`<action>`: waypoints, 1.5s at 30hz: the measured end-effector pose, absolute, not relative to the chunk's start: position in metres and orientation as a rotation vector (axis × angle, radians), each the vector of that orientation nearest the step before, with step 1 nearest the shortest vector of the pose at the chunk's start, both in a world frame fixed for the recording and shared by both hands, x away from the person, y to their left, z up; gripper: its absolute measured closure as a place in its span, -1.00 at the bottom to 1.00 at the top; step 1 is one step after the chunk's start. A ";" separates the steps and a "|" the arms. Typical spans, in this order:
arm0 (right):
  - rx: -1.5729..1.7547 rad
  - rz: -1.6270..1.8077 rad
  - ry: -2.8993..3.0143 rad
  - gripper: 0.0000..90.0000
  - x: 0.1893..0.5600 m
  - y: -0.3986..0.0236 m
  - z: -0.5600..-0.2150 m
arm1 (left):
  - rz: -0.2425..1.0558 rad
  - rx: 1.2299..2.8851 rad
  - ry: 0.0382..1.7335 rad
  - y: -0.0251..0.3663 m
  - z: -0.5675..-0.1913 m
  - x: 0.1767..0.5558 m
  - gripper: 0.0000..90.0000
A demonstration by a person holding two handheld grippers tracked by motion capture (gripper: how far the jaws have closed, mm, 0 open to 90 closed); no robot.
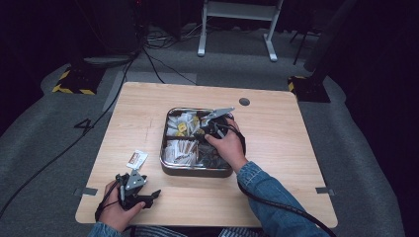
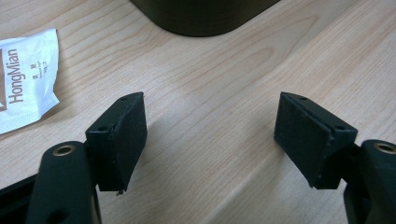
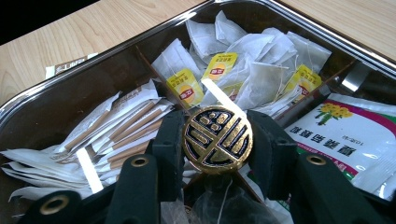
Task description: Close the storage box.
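A round black-and-gold packet [image 3: 217,140] is clamped between the jaws of the right gripper [image 3: 217,142], just above the divided metal tray [image 1: 165,165] with tea bags [image 3: 252,74] and sugar sticks [image 3: 126,126]. The packet should be lifted straight up, so that no tea-bag string is dragged along. The left gripper [image 2: 210,135] is rested on the table [image 2: 210,74] with jaws wide apart, near a white sachet [image 2: 25,77].

white sachet [image 2: 25,79] cut off by the left edge beside the tray [image 2: 205,16], tray cropped at the top, print on sachets under the round gold-and-black disc [image 3: 217,139] too small to read
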State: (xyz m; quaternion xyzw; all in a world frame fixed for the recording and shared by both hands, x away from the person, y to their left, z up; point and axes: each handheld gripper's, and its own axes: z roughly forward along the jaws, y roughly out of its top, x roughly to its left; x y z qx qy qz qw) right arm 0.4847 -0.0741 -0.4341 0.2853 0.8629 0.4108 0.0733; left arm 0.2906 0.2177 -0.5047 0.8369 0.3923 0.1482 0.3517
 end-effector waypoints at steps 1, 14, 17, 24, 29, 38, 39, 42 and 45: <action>0.855 1.236 2.591 0.31 0.485 -0.074 -0.434 | 0.384 2.166 1.015 0.218 -0.505 0.291 -0.42; 0.844 1.239 2.594 0.31 0.489 -0.075 -0.438 | 0.384 2.166 1.015 0.218 -0.505 0.291 -0.42; 0.849 1.232 2.589 0.31 0.487 -0.074 -0.438 | 0.384 2.166 1.015 0.218 -0.505 0.291 -0.42; 0.842 1.234 2.577 0.30 0.487 -0.074 -0.440 | 0.384 2.166 1.015 0.218 -0.505 0.291 -0.42; 0.840 1.231 2.574 0.30 0.487 -0.074 -0.440 | 0.385 2.166 1.015 0.218 -0.505 0.291 -0.42; 0.823 1.283 2.533 -0.08 0.486 -0.073 -0.435 | 0.385 2.166 1.016 0.218 -0.505 0.291 -0.43; 0.818 1.284 2.530 -0.09 0.486 -0.073 -0.433 | 0.385 2.166 1.016 0.218 -0.505 0.291 -0.43; 0.793 1.287 2.529 -0.12 0.484 -0.071 -0.428 | 0.387 2.167 1.015 0.218 -0.505 0.291 -0.43; 0.783 1.289 2.524 -0.13 0.481 -0.072 -0.422 | 0.386 2.167 1.015 0.218 -0.505 0.291 -0.43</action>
